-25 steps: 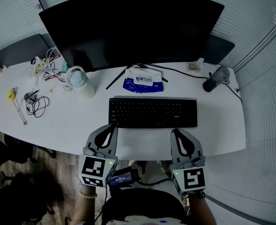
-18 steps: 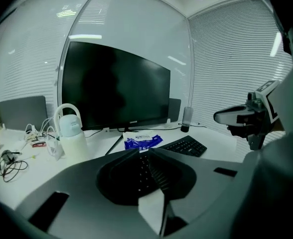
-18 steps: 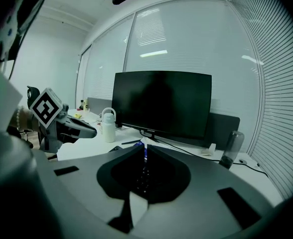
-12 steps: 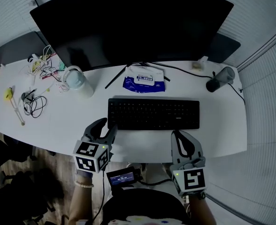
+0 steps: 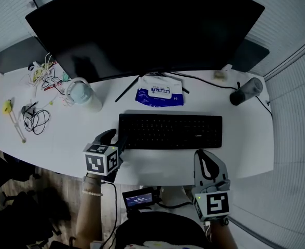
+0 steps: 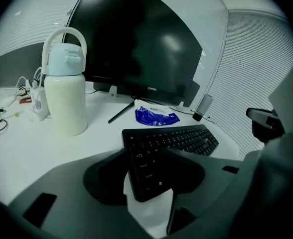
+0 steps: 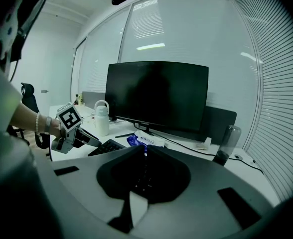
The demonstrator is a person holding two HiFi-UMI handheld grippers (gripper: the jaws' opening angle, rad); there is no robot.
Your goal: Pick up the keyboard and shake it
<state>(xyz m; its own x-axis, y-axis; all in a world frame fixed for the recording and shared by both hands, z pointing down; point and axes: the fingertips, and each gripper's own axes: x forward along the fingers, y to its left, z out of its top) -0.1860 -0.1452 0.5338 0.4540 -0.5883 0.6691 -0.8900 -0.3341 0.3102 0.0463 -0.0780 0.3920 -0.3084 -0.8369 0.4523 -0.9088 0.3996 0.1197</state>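
Where it lies — keyboard [image 5: 170, 131] runs crosswise.

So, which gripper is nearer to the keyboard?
Left. The left gripper, jaws just opening, has the left end of the keyboard between them; the right gripper, shut, hangs apart off its near edge.

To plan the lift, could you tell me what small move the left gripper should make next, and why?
Probably close the left gripper on the keyboard: its jaws have just been opening and now straddle the keyboard's left end without pressing it yet.
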